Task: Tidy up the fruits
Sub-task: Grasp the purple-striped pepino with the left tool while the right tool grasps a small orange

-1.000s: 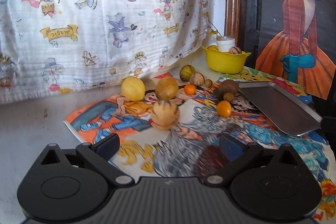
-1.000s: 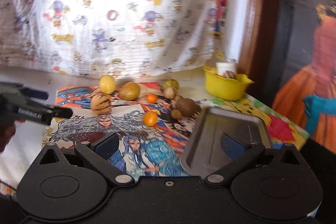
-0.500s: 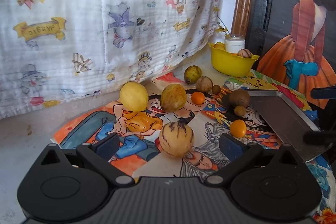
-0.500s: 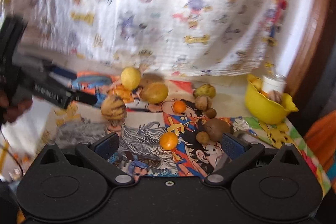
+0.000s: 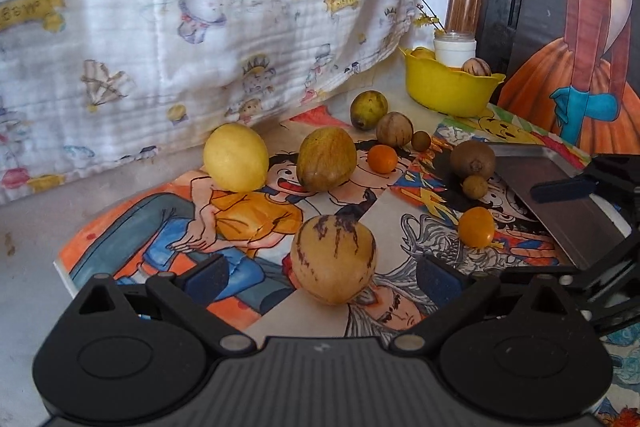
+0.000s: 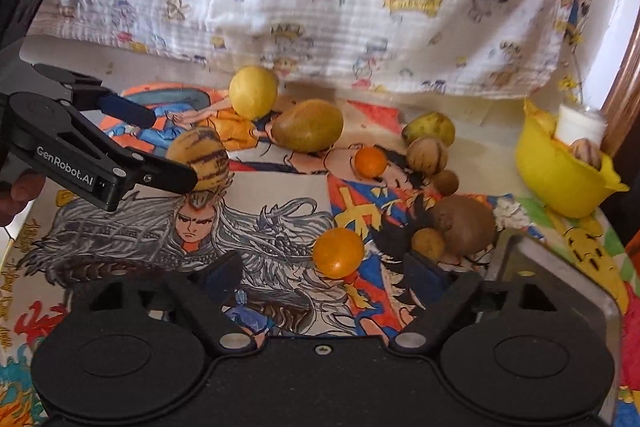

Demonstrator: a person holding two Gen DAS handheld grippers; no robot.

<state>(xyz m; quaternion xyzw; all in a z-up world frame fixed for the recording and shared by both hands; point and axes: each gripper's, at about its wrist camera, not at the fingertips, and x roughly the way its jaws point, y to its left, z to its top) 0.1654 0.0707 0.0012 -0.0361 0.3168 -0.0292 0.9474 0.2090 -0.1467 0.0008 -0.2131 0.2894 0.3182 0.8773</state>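
Closing right hand-held gripper (image 6: 320,275) straddles orange fruit (image 6: 338,251), untouched; left hand-held gripper (image 5: 320,273) apart around striped melon (image 5: 333,259).

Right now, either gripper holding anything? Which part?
Nothing held. Left gripper is open around the striped fruit; pads are apart from it. Right gripper is closing toward the orange fruit, not touching.

You have bright daylight here, and it seems to come through the printed cloth (image 5: 240,7) behind the table, which looks washed out in the right wrist view. The fruits throw short soft shadows toward you. Both fisheye views bend strongly at the edges, with dark corners. The right wrist picture is slightly blurred; the left one is sharper.
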